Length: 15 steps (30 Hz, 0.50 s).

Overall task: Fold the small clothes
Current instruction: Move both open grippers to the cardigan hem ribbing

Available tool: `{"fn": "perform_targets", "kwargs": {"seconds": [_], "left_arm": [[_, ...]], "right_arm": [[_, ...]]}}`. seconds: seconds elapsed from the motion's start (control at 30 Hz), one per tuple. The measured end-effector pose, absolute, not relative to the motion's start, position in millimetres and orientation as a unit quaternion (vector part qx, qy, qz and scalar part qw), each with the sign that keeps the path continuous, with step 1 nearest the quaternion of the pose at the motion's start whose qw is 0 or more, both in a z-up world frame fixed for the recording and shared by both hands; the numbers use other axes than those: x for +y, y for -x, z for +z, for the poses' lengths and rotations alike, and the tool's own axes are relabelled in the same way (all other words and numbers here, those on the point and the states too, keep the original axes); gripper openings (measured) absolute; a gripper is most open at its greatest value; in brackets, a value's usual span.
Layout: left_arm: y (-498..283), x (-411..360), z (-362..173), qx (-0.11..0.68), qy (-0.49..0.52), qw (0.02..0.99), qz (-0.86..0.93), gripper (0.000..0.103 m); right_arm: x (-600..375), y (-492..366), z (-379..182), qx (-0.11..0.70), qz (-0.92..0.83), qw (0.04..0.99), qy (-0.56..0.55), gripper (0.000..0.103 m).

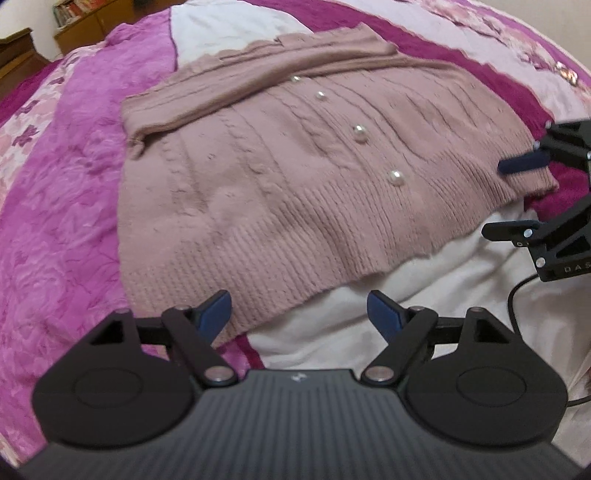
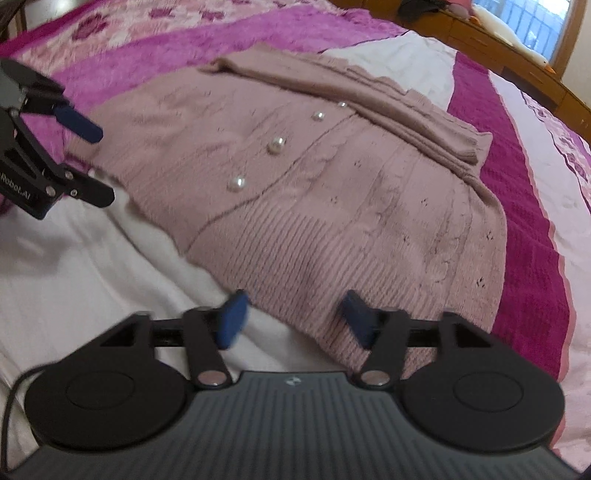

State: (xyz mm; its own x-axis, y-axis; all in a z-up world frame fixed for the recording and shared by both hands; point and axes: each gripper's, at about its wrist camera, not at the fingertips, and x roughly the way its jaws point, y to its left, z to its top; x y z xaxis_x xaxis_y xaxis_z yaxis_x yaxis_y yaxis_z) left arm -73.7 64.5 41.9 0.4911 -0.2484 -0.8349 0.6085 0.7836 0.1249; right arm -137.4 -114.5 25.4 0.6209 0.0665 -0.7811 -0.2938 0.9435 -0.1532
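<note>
A dusty-pink knit cardigan [image 1: 280,177] with pearl buttons [image 1: 395,178] lies flat on the bed, its sleeves folded across the upper part. It also shows in the right wrist view [image 2: 332,206]. My left gripper [image 1: 299,314] is open, its blue pads at the ribbed hem near the left corner. My right gripper [image 2: 293,317] is open over the hem near the right corner. The right gripper also shows in the left wrist view [image 1: 506,199], and the left gripper in the right wrist view [image 2: 99,166], both open at the hem's ends.
The bed has a magenta, pink and white patterned cover [image 1: 55,221]. A white patch of the cover [image 2: 92,266] lies under the hem. Wooden furniture [image 1: 85,26] stands behind the bed, and a wooden bed frame [image 2: 517,62] runs along the far right.
</note>
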Motion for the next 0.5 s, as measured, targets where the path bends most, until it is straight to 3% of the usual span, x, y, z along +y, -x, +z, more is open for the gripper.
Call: {"fn": "perform_targets", "kwargs": {"seconds": [0.23,0.5], "left_arm": [[70,50,30,0.413,-0.272,0.838,-0.23,0.082],[54,55,39,0.399,-0.254,0.857,-0.203,0.082]], "right_arm": [[-114,131,15,0.418,0.065,0.888,0.182,0.077],[-124,125,22,0.384,0.034,0.906,0.174,0.077]]}}
